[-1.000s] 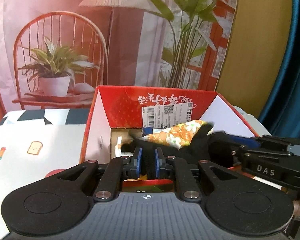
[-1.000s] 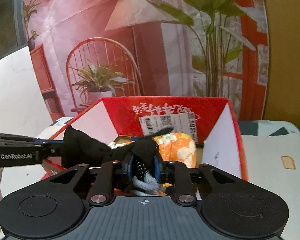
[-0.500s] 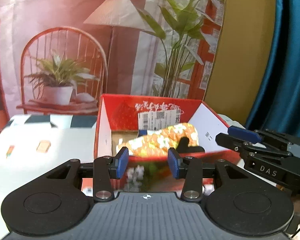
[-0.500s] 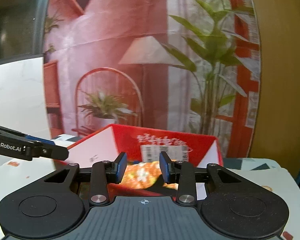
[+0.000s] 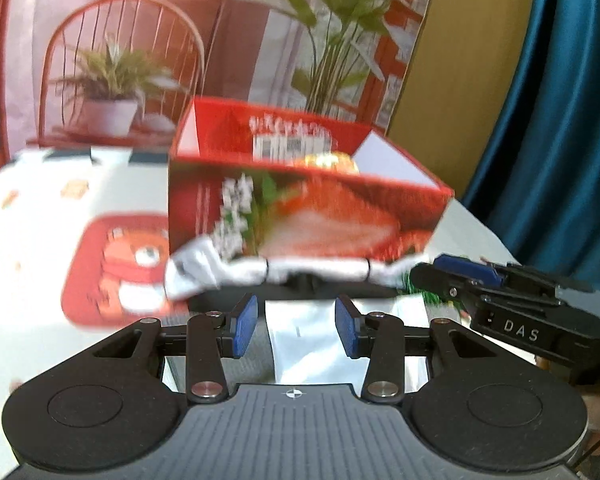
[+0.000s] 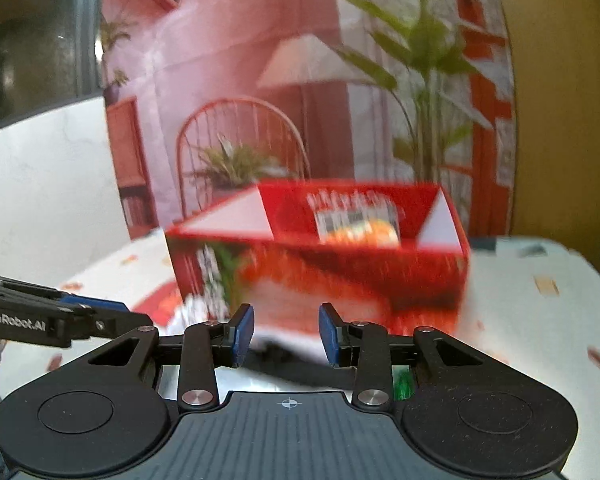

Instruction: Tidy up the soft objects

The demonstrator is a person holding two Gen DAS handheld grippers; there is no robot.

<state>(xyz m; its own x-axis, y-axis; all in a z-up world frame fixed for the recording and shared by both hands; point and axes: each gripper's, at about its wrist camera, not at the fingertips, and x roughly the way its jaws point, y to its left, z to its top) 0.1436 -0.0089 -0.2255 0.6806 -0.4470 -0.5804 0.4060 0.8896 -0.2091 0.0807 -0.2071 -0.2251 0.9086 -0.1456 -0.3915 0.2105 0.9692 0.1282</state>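
Covering the whole work surface is a white patterned tablecloth (image 5: pixel 40 216), and on it, at 12 o'clock from both grippers, stands an open red cardboard box (image 5: pixel 300 216) printed with strawberries. Inside the box, against its far wall, an orange floral soft item (image 5: pixel 332 160) shows just above the near rim; in the right wrist view the same item (image 6: pixel 360 234) sits at 1 o'clock from the tongs. At 10 o'clock in the left wrist view a red cartoon-print mat (image 5: pixel 112 268) lies flat on the cloth, just beside the box.

Next in size, a white-grey fabric piece (image 5: pixel 228 270) is stretched along the foot of the box's near face. Its long axis runs from 9 o'clock to 3 o'clock, crosswise to both grippers' approach line. Blur prevents telling what kind of item it is.

The left gripper (image 5: pixel 296 330) is released, its blue pads spread wide with nothing between them. The right gripper (image 6: pixel 286 334) is likewise released and empty; it also appears at 3 o'clock in the left view.

Judgement: the fabric piece is the probable next pickup. It lies straight ahead of the left gripper, whose tongs are the nearer; the right tongs sit near its 3 o'clock end.
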